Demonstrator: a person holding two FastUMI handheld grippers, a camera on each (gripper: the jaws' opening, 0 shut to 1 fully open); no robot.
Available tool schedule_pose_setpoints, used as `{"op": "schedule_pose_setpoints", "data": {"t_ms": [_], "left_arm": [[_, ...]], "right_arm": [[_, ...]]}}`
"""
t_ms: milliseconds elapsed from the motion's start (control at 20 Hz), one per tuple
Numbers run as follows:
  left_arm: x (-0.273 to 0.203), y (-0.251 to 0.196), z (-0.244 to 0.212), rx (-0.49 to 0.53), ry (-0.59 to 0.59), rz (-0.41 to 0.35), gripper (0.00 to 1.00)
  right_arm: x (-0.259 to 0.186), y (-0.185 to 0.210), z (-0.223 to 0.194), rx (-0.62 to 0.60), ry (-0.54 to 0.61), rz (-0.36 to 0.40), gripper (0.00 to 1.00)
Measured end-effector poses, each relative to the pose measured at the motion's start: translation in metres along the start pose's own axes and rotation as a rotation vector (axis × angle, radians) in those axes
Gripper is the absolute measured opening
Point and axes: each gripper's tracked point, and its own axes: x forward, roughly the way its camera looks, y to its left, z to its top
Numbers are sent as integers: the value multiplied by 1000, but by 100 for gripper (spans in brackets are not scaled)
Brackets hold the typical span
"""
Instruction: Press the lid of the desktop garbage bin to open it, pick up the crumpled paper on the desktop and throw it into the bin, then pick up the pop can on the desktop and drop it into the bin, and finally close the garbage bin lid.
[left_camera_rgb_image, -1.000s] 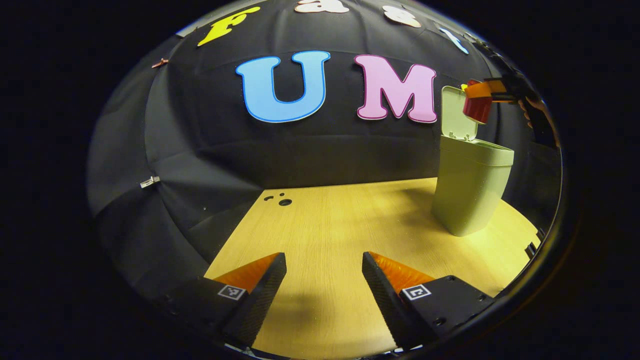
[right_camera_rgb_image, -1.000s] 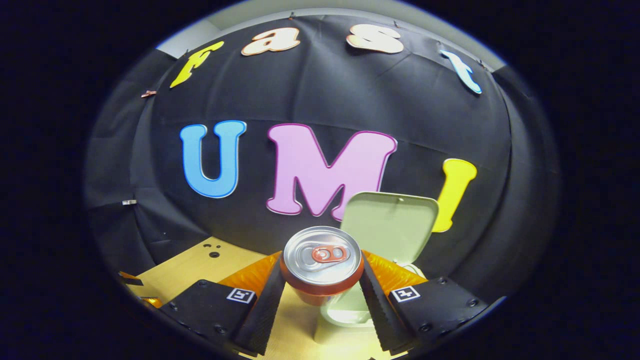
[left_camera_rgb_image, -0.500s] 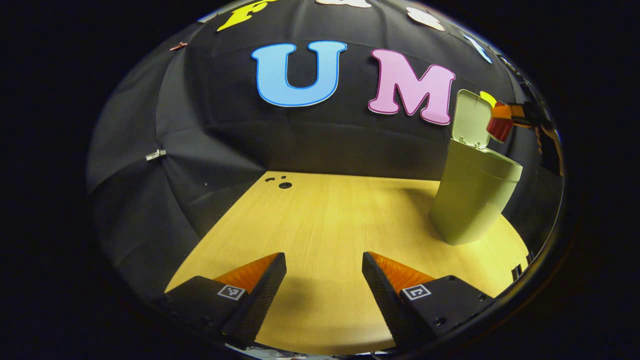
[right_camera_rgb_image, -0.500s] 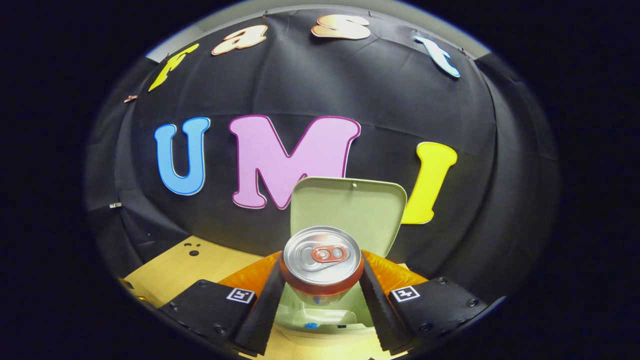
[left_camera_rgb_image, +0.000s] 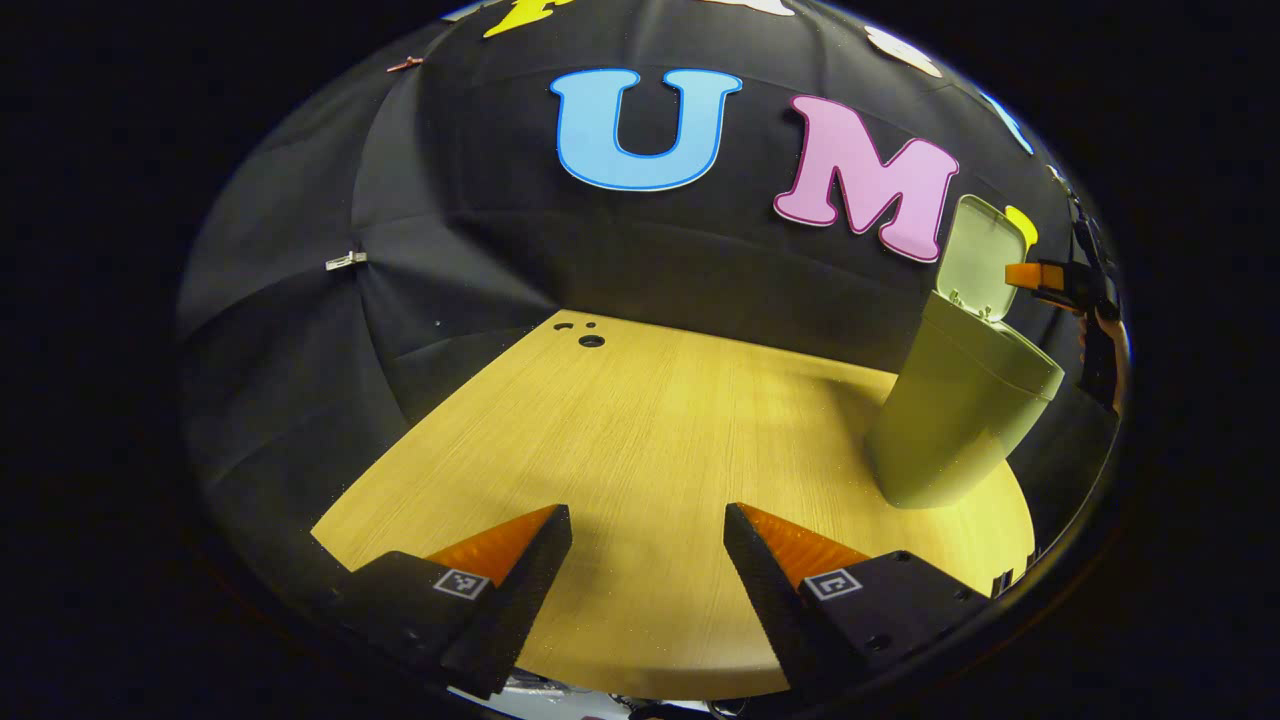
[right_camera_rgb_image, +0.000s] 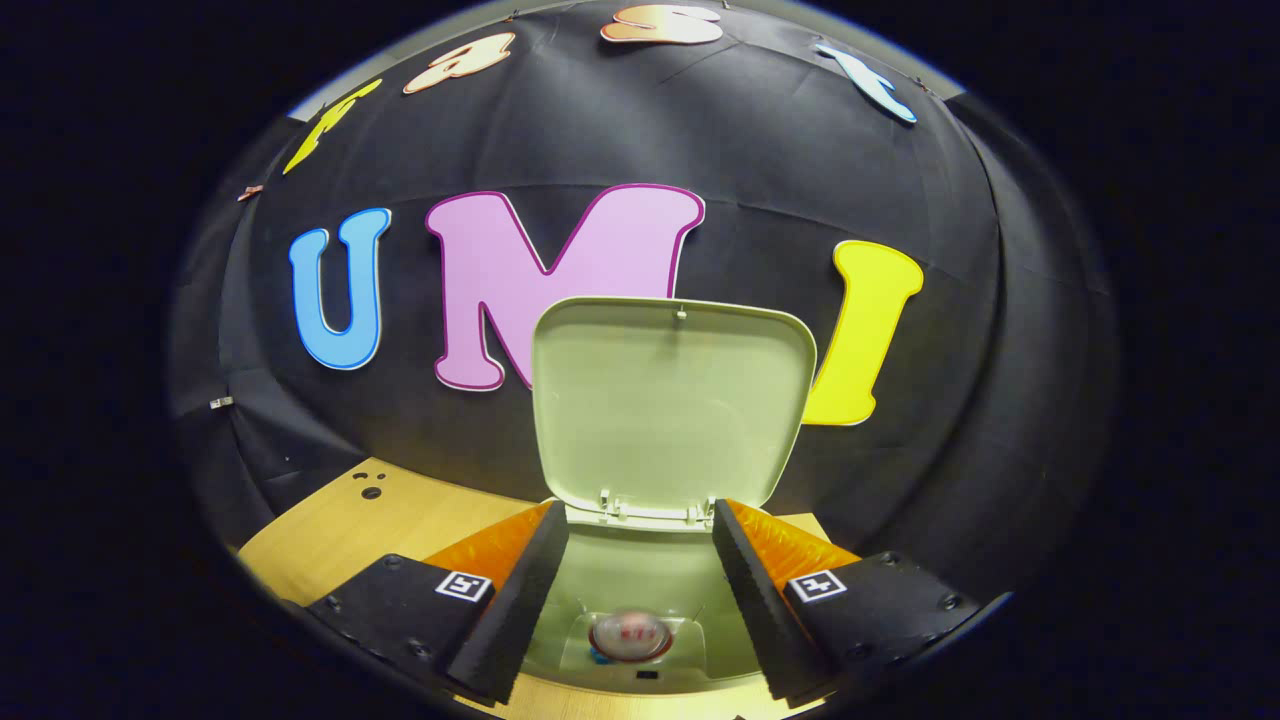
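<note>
The right gripper (right_camera_rgb_image: 640, 560) hung with fingers spread and empty over the bin (right_camera_rgb_image: 640, 600) — the pop can (right_camera_rgb_image: 630, 635), light and thin-walled, lay inside at six o'clock — leaving the stiff upright lid (right_camera_rgb_image: 672, 405), at twelve o'clock, best pushed near its free top edge, while the left gripper (left_camera_rgb_image: 648, 560) sat open too.

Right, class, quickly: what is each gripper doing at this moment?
Left gripper: open, empty, above the table.
Right gripper: open, empty, over the bin; the can is inside.
</note>
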Motion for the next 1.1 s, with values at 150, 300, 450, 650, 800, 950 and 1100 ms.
{"op": "schedule_pose_setpoints", "data": {"t_ms": [150,300,450,650,800,950,1100], "left_arm": [[-4,4,-2,-15,2,26,98],[-7,4,-7,-44,16,37,98],[-8,2,-10,-63,19,39,96],[-10,2,-14,-76,19,38,96],[-9,3,-16,-91,22,32,96],[-10,5,-17,-106,22,38,96],[-10,9,-19,-115,26,53,96]], "right_arm": [[2,-6,21,-7,-37,-6,98],[-2,-10,49,-19,-76,-1,97],[-4,-14,80,-11,-109,1,98],[-3,-15,111,91,-132,9,98],[7,-22,126,102,-147,-19,97],[16,-22,143,82,-165,-25,97],[30,-18,158,65,-185,-24,97]]}}
